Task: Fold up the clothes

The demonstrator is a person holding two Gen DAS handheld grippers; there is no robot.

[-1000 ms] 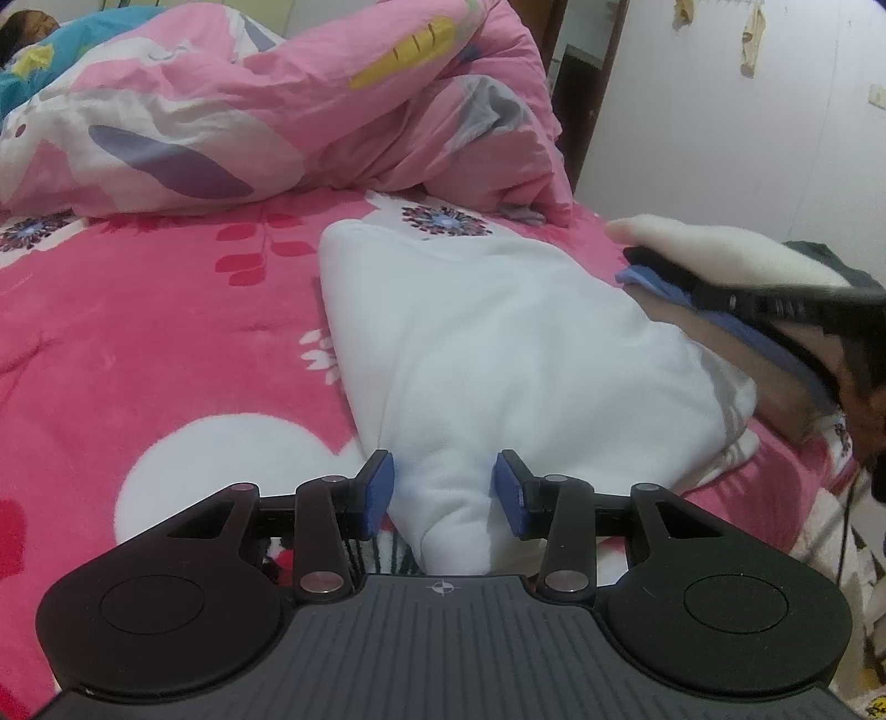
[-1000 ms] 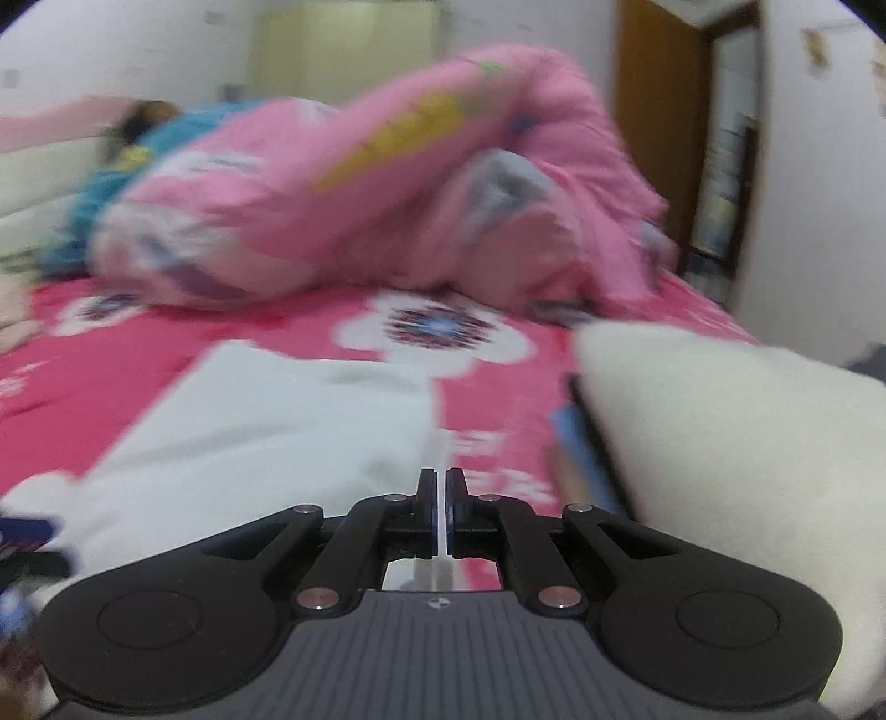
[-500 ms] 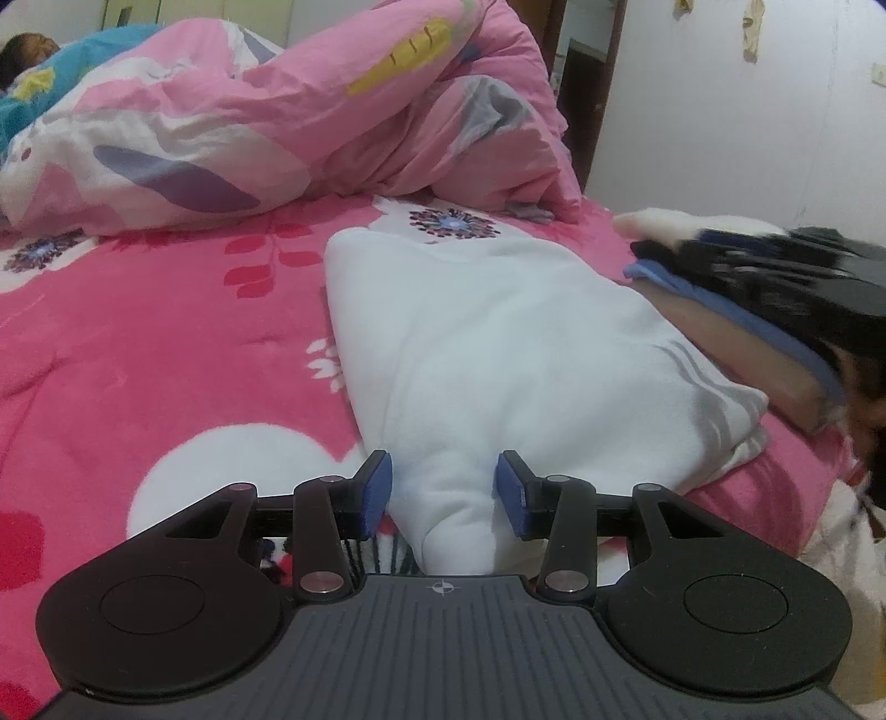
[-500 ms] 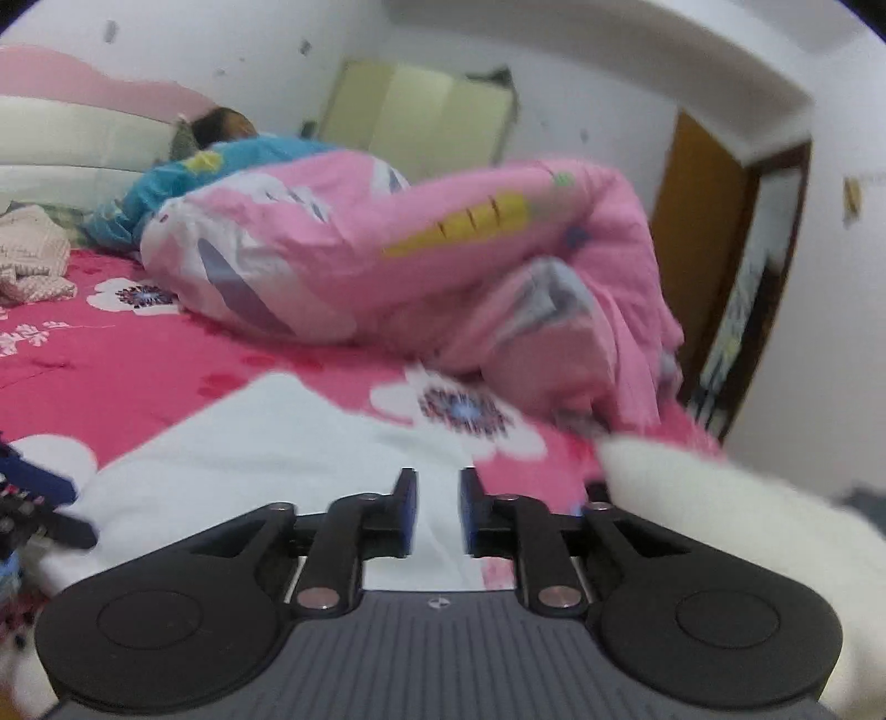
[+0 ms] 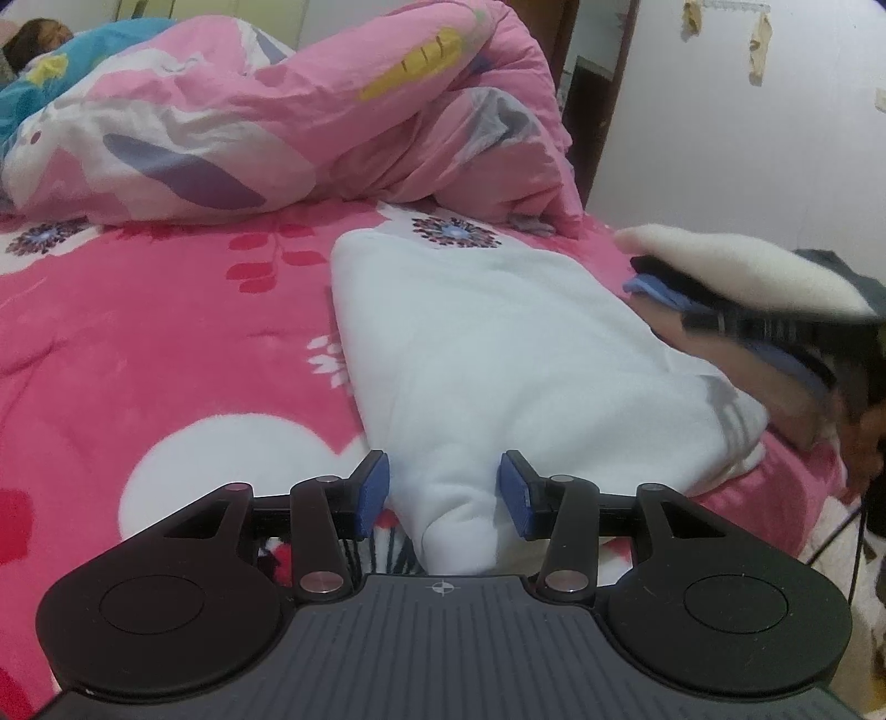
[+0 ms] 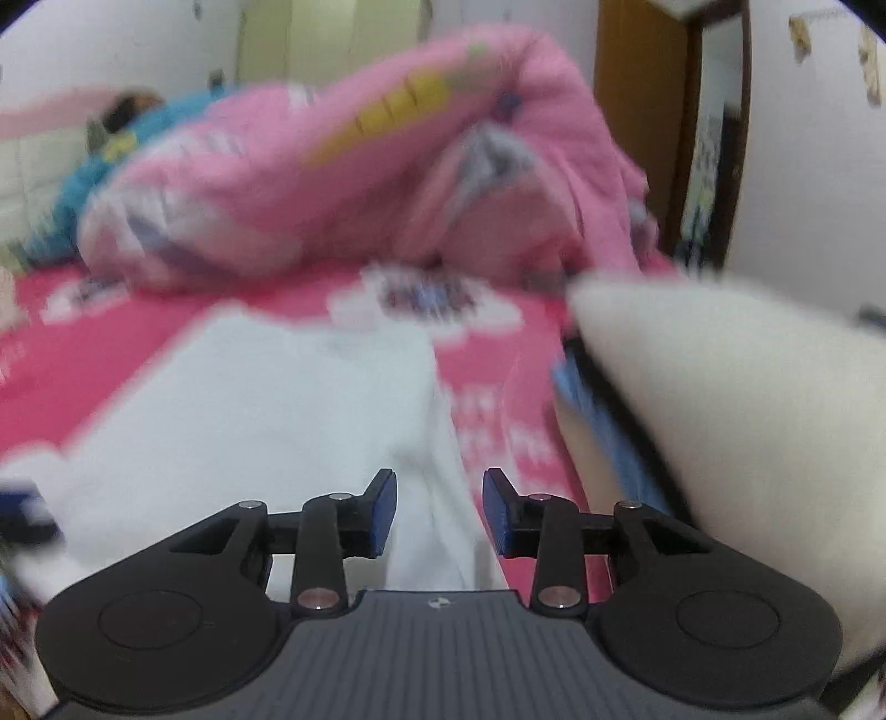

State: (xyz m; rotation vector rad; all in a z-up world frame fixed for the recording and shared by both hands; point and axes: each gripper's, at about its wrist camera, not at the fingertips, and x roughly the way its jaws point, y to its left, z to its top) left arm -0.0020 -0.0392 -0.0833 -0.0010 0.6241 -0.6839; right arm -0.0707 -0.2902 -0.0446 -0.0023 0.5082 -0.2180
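Observation:
A folded white garment (image 5: 498, 343) lies on the pink flowered bed cover (image 5: 166, 332). My left gripper (image 5: 443, 490) is open, its blue pads on either side of the garment's near corner without pinching it. In the blurred right wrist view the same white garment (image 6: 266, 399) lies ahead, and my right gripper (image 6: 439, 512) is open over its right edge, holding nothing. The right gripper (image 5: 775, 327) also shows in the left wrist view as a dark blur at the right, above the stack.
A stack of folded clothes (image 5: 736, 288), cream on top over blue and tan layers, sits right of the garment (image 6: 720, 399). A bunched pink quilt (image 5: 332, 111) fills the back. A person lies at the far left (image 5: 33, 44). A door and white wall stand at the right.
My right gripper has opened from shut and dipped back down toward the white garment's right edge. The left gripper stays open at the near corner.

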